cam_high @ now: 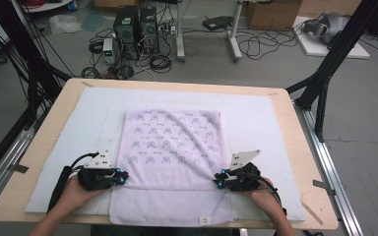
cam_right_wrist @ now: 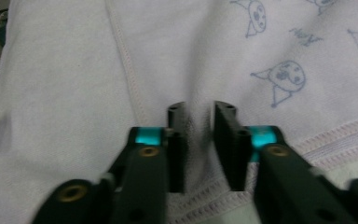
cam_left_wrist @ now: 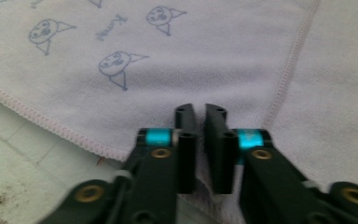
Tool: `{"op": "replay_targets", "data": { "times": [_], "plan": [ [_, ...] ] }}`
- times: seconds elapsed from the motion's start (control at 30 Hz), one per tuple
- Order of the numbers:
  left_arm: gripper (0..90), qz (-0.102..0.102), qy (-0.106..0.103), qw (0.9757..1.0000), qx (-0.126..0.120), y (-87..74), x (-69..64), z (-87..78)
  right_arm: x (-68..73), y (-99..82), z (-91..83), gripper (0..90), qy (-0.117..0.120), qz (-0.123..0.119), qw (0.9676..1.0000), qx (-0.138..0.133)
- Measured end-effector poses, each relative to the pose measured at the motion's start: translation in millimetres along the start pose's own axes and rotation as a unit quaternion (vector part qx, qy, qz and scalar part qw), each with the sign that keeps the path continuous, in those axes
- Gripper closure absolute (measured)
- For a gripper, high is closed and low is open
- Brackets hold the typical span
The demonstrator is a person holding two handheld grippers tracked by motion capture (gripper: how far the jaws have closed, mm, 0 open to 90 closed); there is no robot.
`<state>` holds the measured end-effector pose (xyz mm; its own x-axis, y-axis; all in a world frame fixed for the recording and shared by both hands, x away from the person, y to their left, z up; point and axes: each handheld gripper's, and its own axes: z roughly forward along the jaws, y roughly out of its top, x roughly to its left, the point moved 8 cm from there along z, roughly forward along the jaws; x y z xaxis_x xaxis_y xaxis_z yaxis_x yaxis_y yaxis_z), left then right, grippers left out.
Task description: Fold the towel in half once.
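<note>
Now your left gripper (cam_high: 121,178) and right gripper (cam_high: 218,180) each pinch the towel (cam_high: 172,142) fold near the table's near edge.

Grey floor (cam_high: 364,147), tangled cables (cam_high: 256,46), computer towers (cam_high: 135,27), cardboard box (cam_high: 270,14), black frame struts (cam_high: 332,56)

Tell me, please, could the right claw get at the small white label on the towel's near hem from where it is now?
Probably yes: the right claw sits at the towel's right edge, and the label lies just nearer the person, with bare cloth between.
</note>
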<state>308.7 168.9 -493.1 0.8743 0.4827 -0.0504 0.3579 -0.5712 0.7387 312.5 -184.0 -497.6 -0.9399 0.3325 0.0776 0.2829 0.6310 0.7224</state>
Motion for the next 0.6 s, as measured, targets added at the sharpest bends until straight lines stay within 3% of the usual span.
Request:
{"op": "replay_targets", "data": {
  "times": [0.13,0.27,0.33,0.4,0.47,0.5,0.6],
  "plan": [
    [88.4,0.000,-0.001,0.9999,-0.010,5.8,-0.8,-11.1,-0.8,3.9,-3.3,87.1,0.009,0.000,0.9999,-0.012],
    [88.6,0.006,-0.002,0.9990,-0.043,18.7,-9.1,-39.8,2.7,17.6,-27.3,87.5,0.003,-0.004,0.9985,-0.055],
    [88.7,0.019,-0.010,0.9983,-0.054,22.5,-21.9,-55.0,11.4,25.1,-41.6,87.6,0.014,-0.015,0.9975,-0.068],
    [88.6,0.032,-0.035,0.9969,-0.063,21.7,-42.1,-66.7,30.0,26.8,-55.2,87.6,0.032,-0.037,0.9966,-0.066],
    [83.5,0.036,-0.048,0.9963,-0.062,17.8,-55.9,-69.3,51.5,23.2,-64.9,84.6,0.079,-0.050,0.9931,-0.071],
    [74.0,0.040,-0.052,0.9961,-0.058,16.1,-57.9,-67.5,56.7,20.0,-66.1,80.3,0.081,-0.052,0.9930,-0.068],
    [67.0,0.037,-0.052,0.9966,-0.052,15.7,-52.2,-55.6,51.9,13.7,-57.1,72.8,0.082,-0.033,0.9941,-0.063]
  ]
}}
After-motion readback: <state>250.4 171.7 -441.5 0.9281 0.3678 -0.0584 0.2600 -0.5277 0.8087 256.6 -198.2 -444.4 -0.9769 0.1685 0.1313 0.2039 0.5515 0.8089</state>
